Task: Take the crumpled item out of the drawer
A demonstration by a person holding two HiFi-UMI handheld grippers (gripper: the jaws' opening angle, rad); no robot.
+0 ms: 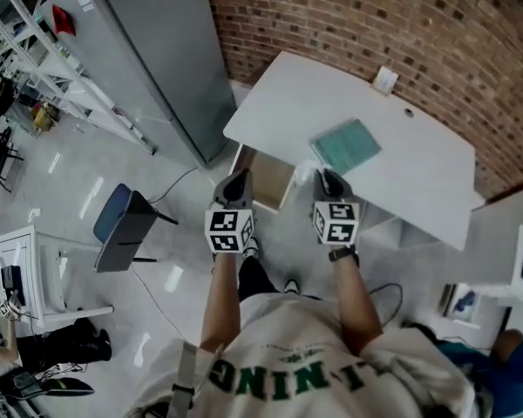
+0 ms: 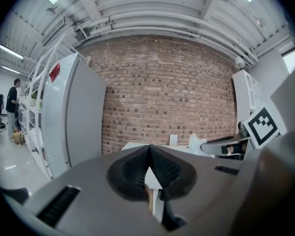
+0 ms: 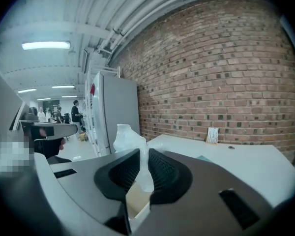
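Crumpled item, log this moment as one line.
right gripper: shut on crumpled item | left gripper: shut, empty | drawer: open

White desk top [image 1: 418, 181] pushed up against a red brick wall [image 1: 375, 16], with a flat teal rectangular pad [image 1: 346, 144] lying near its front edge and a small white card [image 1: 385, 79] standing at the back edge. A tall grey metal cabinet [image 1: 157, 50] sits just off the left corner, and a blue and black chair [image 1: 120, 225] is on the floor well apart from it.
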